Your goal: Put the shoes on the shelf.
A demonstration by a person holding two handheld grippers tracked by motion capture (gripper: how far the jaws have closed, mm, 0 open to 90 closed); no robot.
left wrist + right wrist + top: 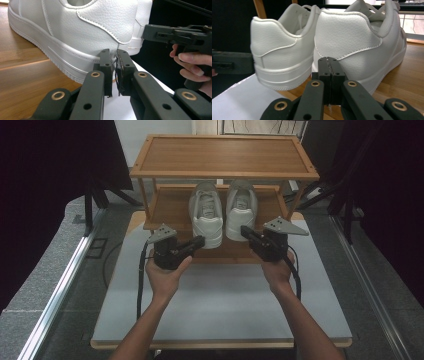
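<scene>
Left gripper [113, 75] low centre of the left gripper view, jaws nearly closed with a thin slit, holding nothing, tips at the heel of the left sneaker [75, 32]. Right gripper [328, 75] jaws pressed fully together, empty, at the right sneaker [359, 45] heel. Both sneakers are white pebbled leather with ribbed soles, side by side at frame centre on the wooden rack's lower shelf [170, 210], heels toward the person.

Overhead light is washing the bench [220, 300] evenly, the room's edges are sinking into dark, and the close-up tongs are blurring slightly.
</scene>
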